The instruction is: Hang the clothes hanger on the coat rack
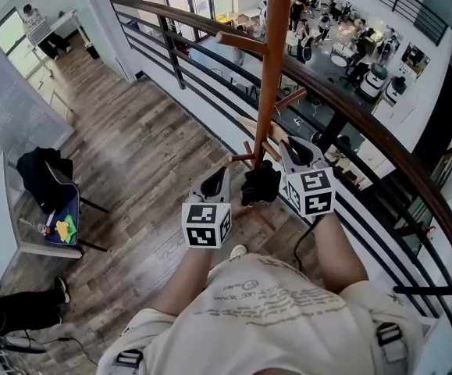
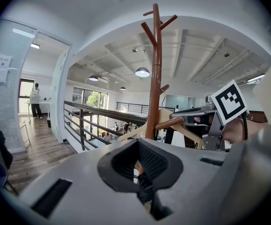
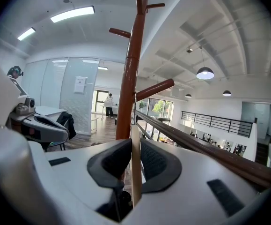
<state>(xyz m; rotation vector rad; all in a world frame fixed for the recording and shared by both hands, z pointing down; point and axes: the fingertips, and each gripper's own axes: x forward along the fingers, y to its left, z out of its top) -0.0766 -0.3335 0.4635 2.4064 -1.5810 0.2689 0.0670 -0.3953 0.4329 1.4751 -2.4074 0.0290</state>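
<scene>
The brown wooden coat rack [image 1: 271,61] stands by the railing, with pegs angling up off its pole [image 3: 128,78]. My right gripper [image 1: 297,153] is shut on a pale wooden hanger [image 3: 135,172], seen edge-on between its pads. In the left gripper view the hanger [image 2: 135,131] lies across the pole [image 2: 154,78] at a low peg, and the right gripper [image 2: 196,118] clamps its right arm. Whether its hook rests on a peg is hidden. My left gripper [image 1: 216,183] sits lower and to the left, apart from the hanger, pads together [image 2: 137,161] with nothing held.
A dark handrail with black bars [image 1: 366,123] runs diagonally just behind the rack, with an open floor far below. A black lump [image 1: 261,184] lies at the rack's foot. A chair with a black garment [image 1: 46,178] stands at the left by a white desk.
</scene>
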